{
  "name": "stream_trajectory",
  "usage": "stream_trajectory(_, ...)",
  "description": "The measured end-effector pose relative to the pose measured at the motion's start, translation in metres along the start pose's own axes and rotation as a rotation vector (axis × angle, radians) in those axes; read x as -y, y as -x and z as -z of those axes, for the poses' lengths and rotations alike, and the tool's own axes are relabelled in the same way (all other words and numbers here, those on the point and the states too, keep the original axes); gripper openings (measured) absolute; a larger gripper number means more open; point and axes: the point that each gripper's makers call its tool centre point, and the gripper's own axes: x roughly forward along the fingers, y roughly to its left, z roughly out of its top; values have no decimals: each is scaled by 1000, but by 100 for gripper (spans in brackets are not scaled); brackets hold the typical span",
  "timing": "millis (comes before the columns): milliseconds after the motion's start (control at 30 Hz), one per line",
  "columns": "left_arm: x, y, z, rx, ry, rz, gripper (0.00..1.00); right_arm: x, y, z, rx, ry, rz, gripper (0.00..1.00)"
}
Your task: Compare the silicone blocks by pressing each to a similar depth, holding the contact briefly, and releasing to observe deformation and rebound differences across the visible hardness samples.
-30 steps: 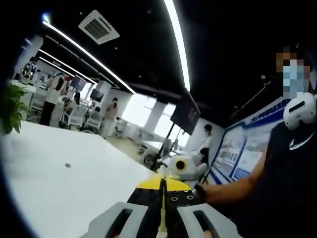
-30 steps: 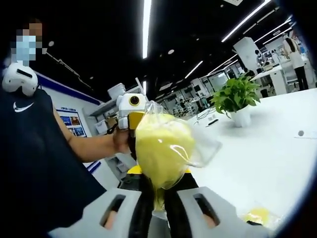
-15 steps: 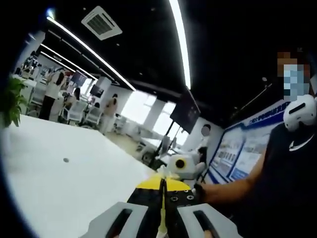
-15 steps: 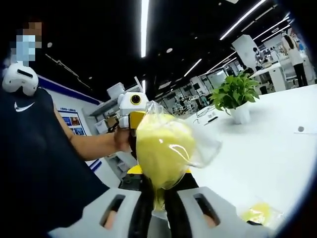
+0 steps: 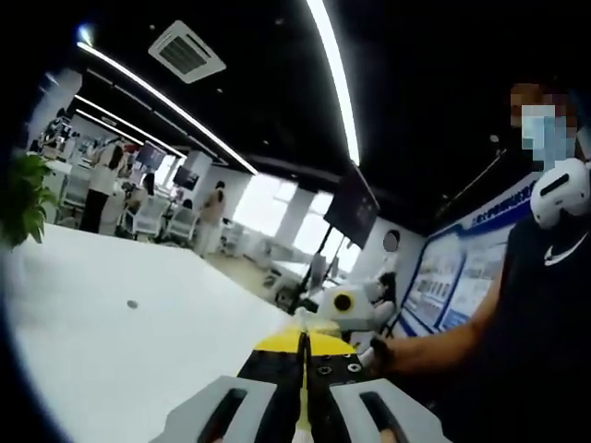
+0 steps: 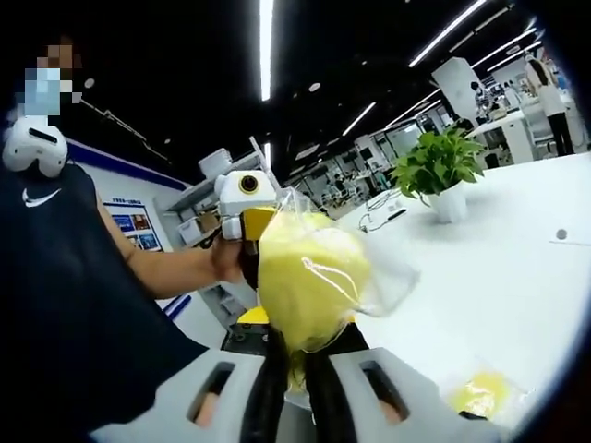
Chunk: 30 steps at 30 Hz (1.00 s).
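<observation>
The left tongs (image 5: 303, 369) rise from the bottom edge, their two black jaws pressed together with a thin strip of yellow pinched between them. Beyond the tips, the right tongs (image 5: 343, 309) face back, held by a person's hand (image 5: 377, 353) on a bare forearm. A white table (image 5: 111, 341) spreads to the left, with a green plant (image 5: 20, 198) at its far edge. Long ceiling lights (image 5: 334, 78) run overhead.

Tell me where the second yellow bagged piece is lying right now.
In the right gripper view, the small yellow piece in clear plastic lies on the white table, low on the right beside the right claw, which pinches the large yellow bagged block.
</observation>
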Motion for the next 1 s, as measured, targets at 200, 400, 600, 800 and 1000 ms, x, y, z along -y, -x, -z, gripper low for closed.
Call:
stream_trajectory(200, 6, -2, -4, 16, -6, 6, 0, -2, 4, -3, 20, 5, 8, 1)
stream_trajectory(400, 11, -3, -6, 14, -6, 17, 0, -3, 5, -6, 15, 31, 6, 0)
stream_trajectory(600, 14, -1, -11, 36, -1, 23, 0, -4, 2, -11, 64, 53, -4, 3)
stream_trajectory(800, 19, -5, -21, 68, 5, 38, 0, 2, 1, -24, 128, 115, 54, 32)
stream_trajectory(1000, 15, -1, -29, 79, 13, 38, 0, 20, 18, -37, 144, 160, 183, 87)
